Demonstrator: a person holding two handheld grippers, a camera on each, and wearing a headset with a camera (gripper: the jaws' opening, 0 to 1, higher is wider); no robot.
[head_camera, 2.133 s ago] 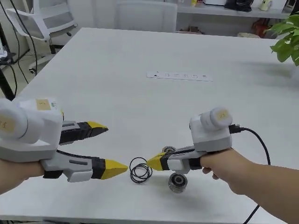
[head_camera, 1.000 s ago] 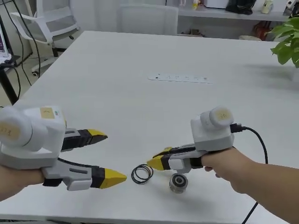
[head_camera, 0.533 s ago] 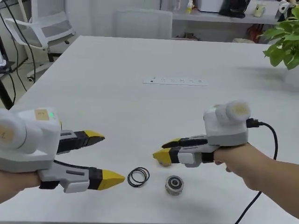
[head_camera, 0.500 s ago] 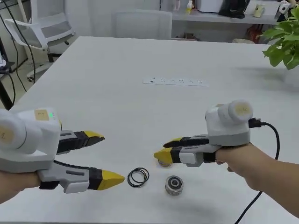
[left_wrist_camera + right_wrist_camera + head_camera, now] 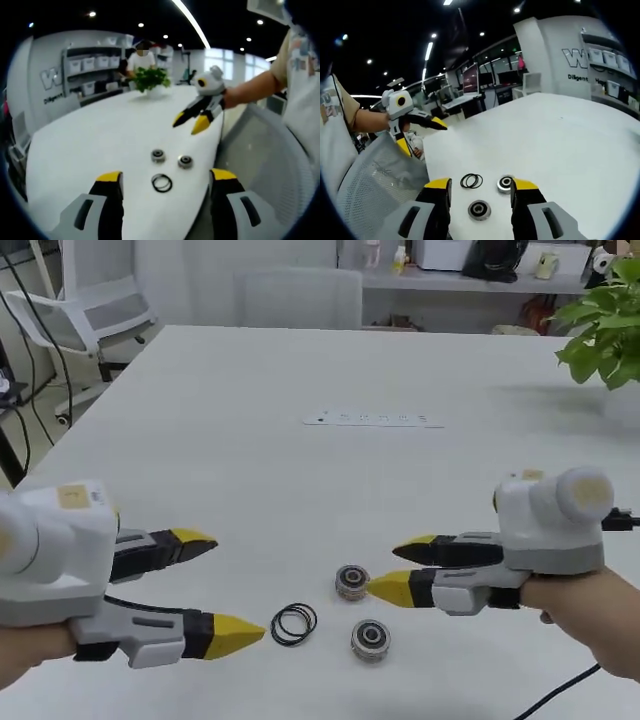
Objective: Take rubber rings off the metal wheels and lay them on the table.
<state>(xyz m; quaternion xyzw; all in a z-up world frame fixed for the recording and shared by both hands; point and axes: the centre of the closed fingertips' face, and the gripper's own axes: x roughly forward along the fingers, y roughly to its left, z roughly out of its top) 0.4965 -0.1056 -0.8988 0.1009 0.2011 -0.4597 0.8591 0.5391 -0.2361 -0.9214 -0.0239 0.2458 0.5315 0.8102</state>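
Rubber rings lie loose in a small overlapping pile on the tabletop. Head view: two metal wheels sit just right of the pile, far wheel and near wheel, apart from each other. Left gripper hovers left of the pile, jaws wide, empty. Right gripper hovers beside the far wheel, jaws partly open, empty.

Left gripper view: pile centred between its wide jaws, both wheels beyond it.

Right gripper view: near wheel low between its jaws, far wheel by the right jaw tip, pile further off. Both wheels show a dark rim band (ring or bare groove, cannot tell).

Judged step: between removals, nothing gripped. Next move likely calls for pinning one wheel with one gripper and peeling its band with the other
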